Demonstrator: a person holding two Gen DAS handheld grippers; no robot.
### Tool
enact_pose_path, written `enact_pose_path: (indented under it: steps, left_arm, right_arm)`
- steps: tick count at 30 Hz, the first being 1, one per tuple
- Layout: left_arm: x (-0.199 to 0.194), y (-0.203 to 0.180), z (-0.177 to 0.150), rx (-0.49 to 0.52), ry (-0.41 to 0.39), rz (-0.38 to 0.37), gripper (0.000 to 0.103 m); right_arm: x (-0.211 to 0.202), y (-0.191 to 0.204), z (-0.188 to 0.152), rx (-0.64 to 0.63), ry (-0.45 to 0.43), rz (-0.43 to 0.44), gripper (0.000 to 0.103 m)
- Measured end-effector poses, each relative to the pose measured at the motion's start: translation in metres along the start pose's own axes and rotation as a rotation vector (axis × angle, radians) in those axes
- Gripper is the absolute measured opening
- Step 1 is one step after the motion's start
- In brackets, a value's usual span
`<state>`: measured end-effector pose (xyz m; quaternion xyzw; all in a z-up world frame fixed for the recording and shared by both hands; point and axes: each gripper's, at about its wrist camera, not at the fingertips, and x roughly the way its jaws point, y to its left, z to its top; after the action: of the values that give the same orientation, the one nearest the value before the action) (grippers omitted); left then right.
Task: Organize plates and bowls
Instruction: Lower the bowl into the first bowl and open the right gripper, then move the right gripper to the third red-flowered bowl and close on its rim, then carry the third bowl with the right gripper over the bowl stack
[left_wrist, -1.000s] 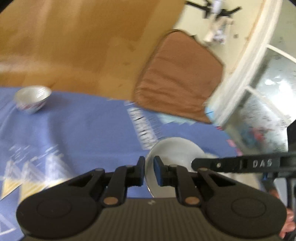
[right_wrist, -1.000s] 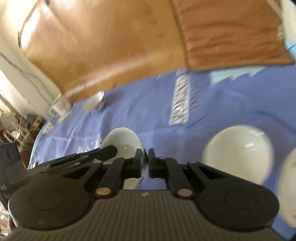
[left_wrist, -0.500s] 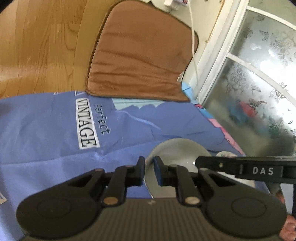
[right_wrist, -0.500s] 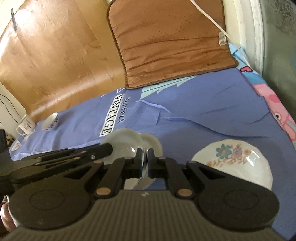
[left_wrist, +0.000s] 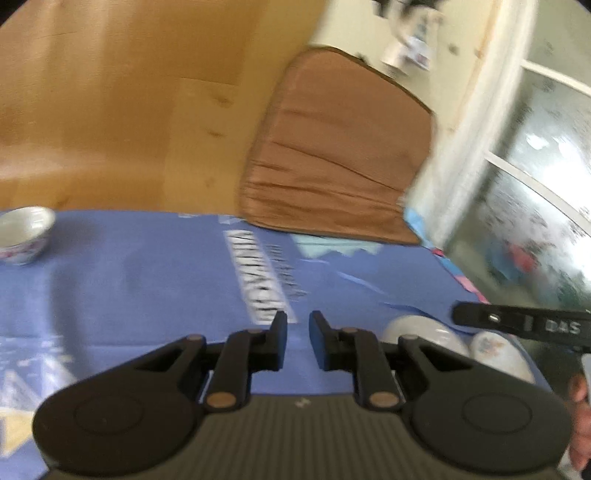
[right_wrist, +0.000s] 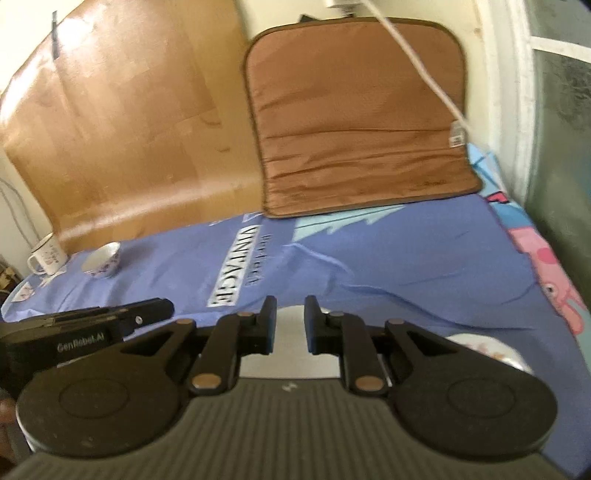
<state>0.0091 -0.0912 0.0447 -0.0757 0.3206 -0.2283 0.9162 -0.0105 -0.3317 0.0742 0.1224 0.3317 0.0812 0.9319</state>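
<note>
On the blue cloth (left_wrist: 147, 288), a plain white plate (left_wrist: 417, 330) lies beside a floral plate (left_wrist: 495, 350), both low on the right in the left wrist view. My left gripper (left_wrist: 297, 332) hovers to their left, its jaws nearly together with only cloth showing through the narrow slit. My right gripper (right_wrist: 290, 317) is opening its jaws just over the white plate (right_wrist: 290, 358); the pads stand clear of it. The floral plate (right_wrist: 487, 349) peeks out to its right. A small patterned bowl (right_wrist: 101, 260) sits far left, apart from both grippers.
A white mug (right_wrist: 46, 254) stands beside the small bowl at the cloth's left end. A brown cushion (right_wrist: 358, 122) with a white cable (right_wrist: 424, 62) leans on the back wall beside a wooden board (right_wrist: 129, 129). A frosted window (left_wrist: 535, 184) bounds the right side.
My left gripper let go of the white plate's rim and swung left. My right gripper's jaws parted from the rim they pinched, and the white plate now lies beside the floral one.
</note>
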Motion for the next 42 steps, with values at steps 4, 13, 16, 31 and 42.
enact_pose_path:
  steps: [4,13,16,31,42]
  left_arm:
    - [-0.015,0.056,-0.002,-0.075,-0.028,0.086,0.014]
    - [-0.054,0.178,-0.009,-0.219,-0.137,0.338,0.015]
    - [-0.062,0.208,-0.015,-0.281,-0.178,0.368,0.015]
    - [-0.078,0.262,-0.028,-0.544,-0.237,0.319,0.021]
    - [-0.076,0.26,-0.026,-0.522,-0.233,0.331,0.023]
  right_arm:
    - [0.021,0.028,0.001,-0.02,0.059,0.066,0.02]
    - [0.086,0.107,0.01,-0.042,0.196,0.199,0.02]
    - [0.11,0.133,0.016,-0.041,0.232,0.224,0.02]
    - [0.256,0.226,0.06,0.111,0.34,0.223,0.035]
    - [0.257,0.212,0.055,0.135,0.378,0.229,0.007]
